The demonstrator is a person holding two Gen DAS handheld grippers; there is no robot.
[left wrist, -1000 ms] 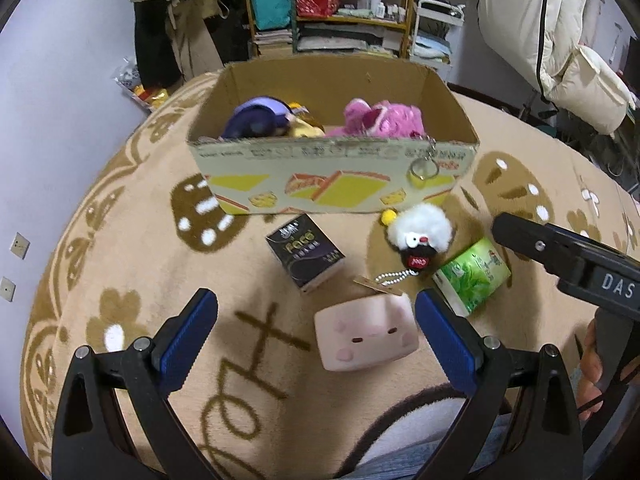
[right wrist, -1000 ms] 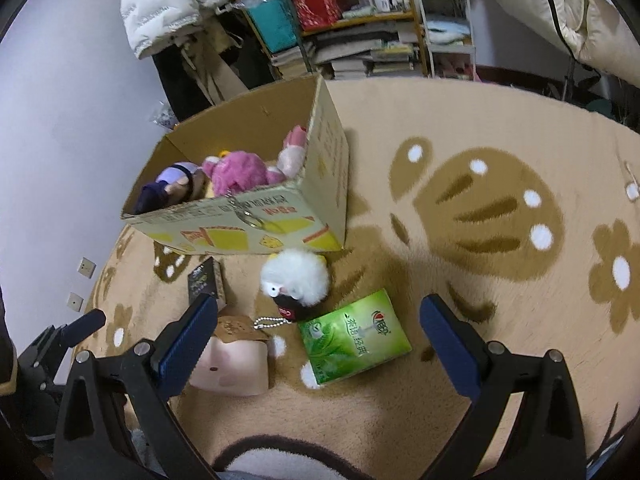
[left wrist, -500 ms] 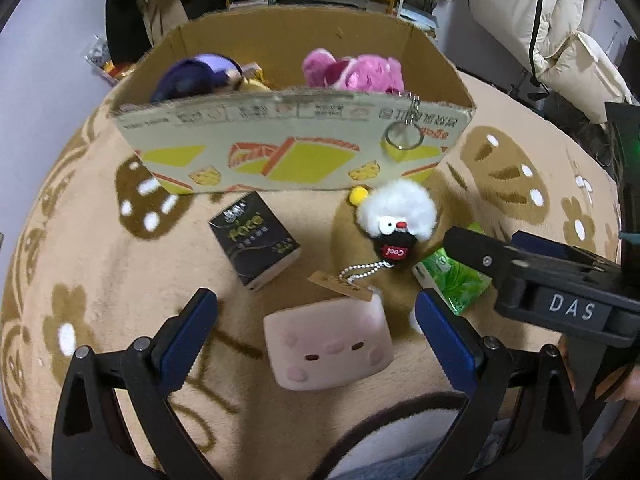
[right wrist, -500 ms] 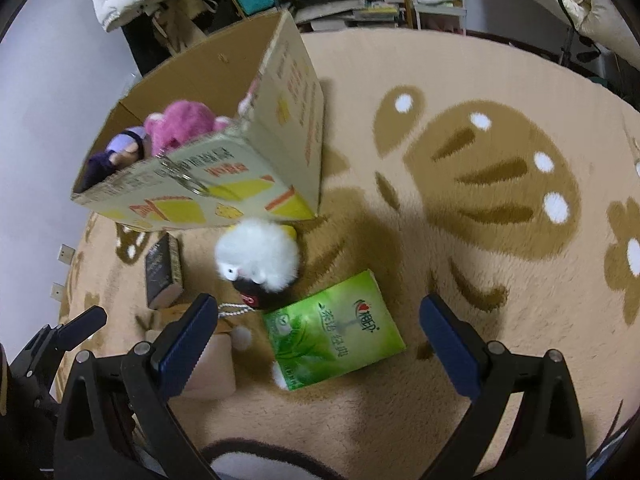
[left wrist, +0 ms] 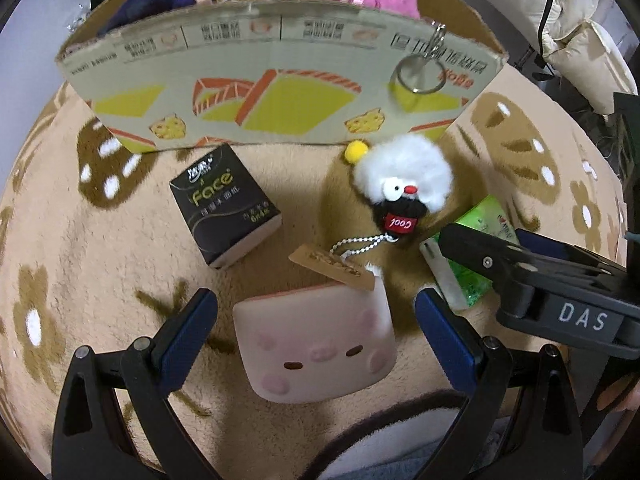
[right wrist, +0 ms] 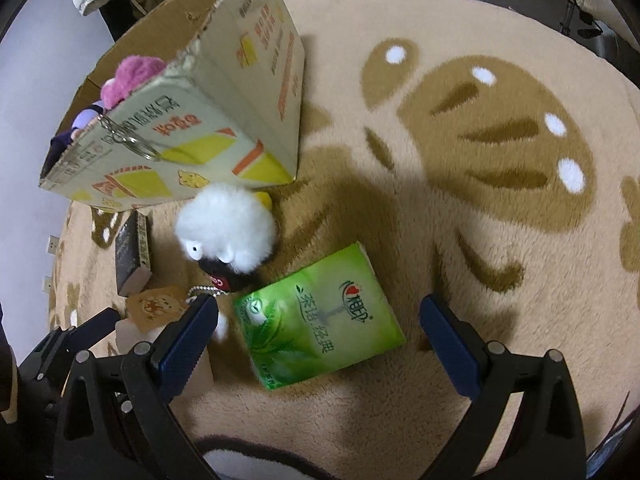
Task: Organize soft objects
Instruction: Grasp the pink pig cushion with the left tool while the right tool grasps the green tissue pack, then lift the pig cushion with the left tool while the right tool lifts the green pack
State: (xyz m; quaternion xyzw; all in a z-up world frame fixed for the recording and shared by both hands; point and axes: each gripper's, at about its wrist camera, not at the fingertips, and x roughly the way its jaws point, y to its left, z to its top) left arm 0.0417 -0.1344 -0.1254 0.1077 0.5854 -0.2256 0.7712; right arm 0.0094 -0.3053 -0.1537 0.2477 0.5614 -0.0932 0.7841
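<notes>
Your left gripper [left wrist: 316,334] gapes around the squashy pink pig-faced block [left wrist: 316,344]; centre it, squeeze gently; right gripper [right wrist: 320,334] hangs wide over the green tissue packet [right wrist: 320,316].

The left tool [left wrist: 316,328] points forward and down, its two blue-padded fingers [left wrist: 188,334] spread wide apart with nothing clamped between them. The right tool [right wrist: 320,334] is held the same way, its blue-padded fingers [right wrist: 448,340] also set wide with nothing pinched. In the left wrist view the right tool [left wrist: 532,268] reaches in from the right side, just ahead of the left tool's right finger. A bit of the person's hand [left wrist: 624,394] shows at the right edge behind it.
</notes>
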